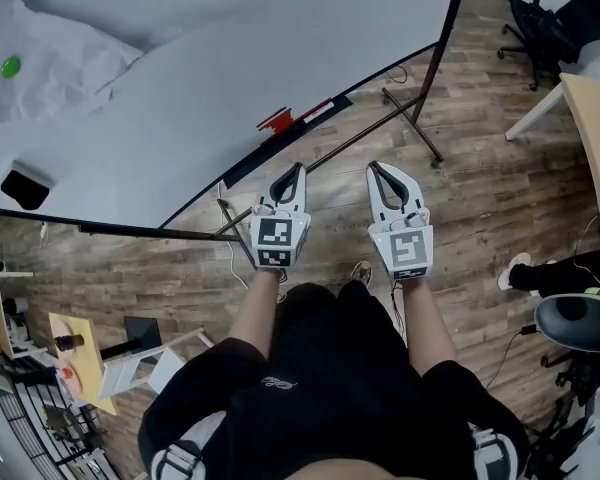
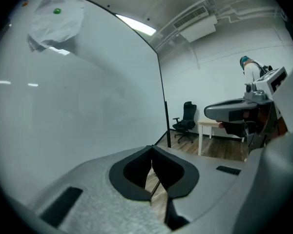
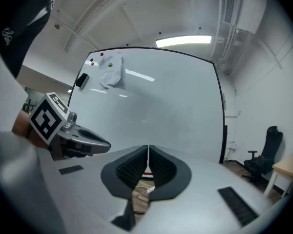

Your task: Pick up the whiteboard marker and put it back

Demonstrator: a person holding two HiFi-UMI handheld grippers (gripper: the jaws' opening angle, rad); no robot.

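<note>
A red whiteboard marker (image 1: 275, 121) lies on the tray along the lower edge of the big whiteboard (image 1: 230, 78); more pens (image 1: 317, 111) rest beside it. Both grippers hang in front of me over the wooden floor, short of the tray. My left gripper (image 1: 298, 168) (image 2: 152, 150) is shut with nothing between its pads. My right gripper (image 1: 377, 168) (image 3: 148, 147) is shut and empty too, pointing at the board. The left gripper (image 3: 88, 140) also shows at the left of the right gripper view.
A white cloth (image 1: 50, 63) pinned by a green magnet (image 1: 10, 67) and a black eraser (image 1: 25, 188) sit on the board. The board's black stand legs (image 1: 412, 118) cross the floor ahead. An office chair (image 1: 555, 23) and a wooden table (image 1: 595, 128) stand at right.
</note>
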